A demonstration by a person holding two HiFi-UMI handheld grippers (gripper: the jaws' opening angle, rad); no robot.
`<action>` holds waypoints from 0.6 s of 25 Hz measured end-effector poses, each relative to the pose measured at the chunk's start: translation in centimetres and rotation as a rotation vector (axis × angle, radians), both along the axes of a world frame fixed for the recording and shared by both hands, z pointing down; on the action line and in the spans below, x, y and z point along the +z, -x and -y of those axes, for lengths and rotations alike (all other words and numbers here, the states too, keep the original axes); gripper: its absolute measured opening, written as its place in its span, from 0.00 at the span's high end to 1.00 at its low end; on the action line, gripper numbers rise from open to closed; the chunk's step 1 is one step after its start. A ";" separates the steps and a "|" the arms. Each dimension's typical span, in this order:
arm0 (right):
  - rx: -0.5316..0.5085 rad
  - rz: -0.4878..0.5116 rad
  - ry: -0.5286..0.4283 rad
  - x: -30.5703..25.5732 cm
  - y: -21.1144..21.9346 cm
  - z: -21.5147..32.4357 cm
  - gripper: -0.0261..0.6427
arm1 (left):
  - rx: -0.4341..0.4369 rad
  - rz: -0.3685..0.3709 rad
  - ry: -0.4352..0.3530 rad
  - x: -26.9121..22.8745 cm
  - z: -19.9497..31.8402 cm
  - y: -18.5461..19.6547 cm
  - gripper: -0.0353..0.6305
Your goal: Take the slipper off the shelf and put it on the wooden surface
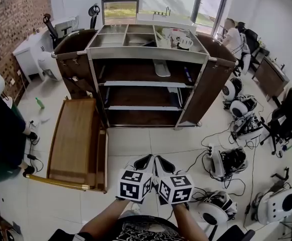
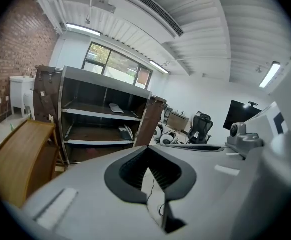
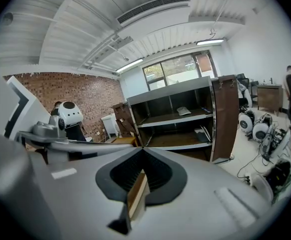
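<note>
head view: both grippers sit low in frame, side by side, tips toward 12 o'clock. left gripper (image 1: 147, 159) and right gripper (image 1: 161, 160) are well apart from the shelf unit (image 1: 148, 55), with bare floor between. the slipper (image 1: 162, 68) lies flat on the top open shelf, a little right of centre, under the tray-like top. the wooden surface (image 1: 76, 134) stands at 10 o'clock from the grippers, just beside the unit's left side. loose cables (image 1: 226, 134) and white machines lie on the floor at 2 to 3 o'clock.

left gripper view: left gripper (image 2: 148, 151) has its jaws pressed together, nothing between them. slipper (image 2: 116, 108) is at 11 o'clock on the upper shelf; other flat items (image 2: 126, 132) lie on the shelf below. wooden surface (image 2: 23, 159) is at 9 o'clock.

right gripper view: right gripper (image 3: 143, 151) is likewise closed and empty; a brown strip shows through the slit under the pads, apparently something beyond. slipper (image 3: 184, 111) is at 1 o'clock.

risks, judged:
- closed jaws would shove the slipper deeper, so they need to spread first.
- the slipper is thin and flat, so the pads may skid off or strike the shelf board.
- items one shelf down invite a wrong pick.
- cables near the approach path are a trip hazard.
</note>
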State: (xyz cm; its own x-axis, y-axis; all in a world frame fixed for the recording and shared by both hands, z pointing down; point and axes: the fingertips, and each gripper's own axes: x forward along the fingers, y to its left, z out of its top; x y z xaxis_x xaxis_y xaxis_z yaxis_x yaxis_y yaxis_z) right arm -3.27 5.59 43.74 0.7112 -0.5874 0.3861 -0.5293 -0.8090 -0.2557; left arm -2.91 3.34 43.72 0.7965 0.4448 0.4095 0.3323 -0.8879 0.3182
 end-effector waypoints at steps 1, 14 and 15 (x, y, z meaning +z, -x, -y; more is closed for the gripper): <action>0.002 0.001 0.001 0.1 -0.6 0.5 0.96 | 0.002 0.000 0.002 0.1 0.5 -0.6 0.94; 0.023 -0.001 -0.012 1.0 -4.9 1.8 0.96 | 0.006 0.003 -0.026 1.1 2.6 -5.0 0.94; 0.016 -0.008 -0.008 1.1 -5.3 1.8 0.96 | -0.002 0.000 -0.028 1.2 2.7 -5.4 0.94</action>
State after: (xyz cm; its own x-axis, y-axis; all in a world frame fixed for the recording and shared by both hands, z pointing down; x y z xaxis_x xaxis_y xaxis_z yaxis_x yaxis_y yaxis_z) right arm 2.02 3.76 44.80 0.7235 -0.5790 0.3758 -0.5187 -0.8153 -0.2575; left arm 2.50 0.63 44.87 0.7973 0.4315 0.4220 0.3306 -0.8972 0.2928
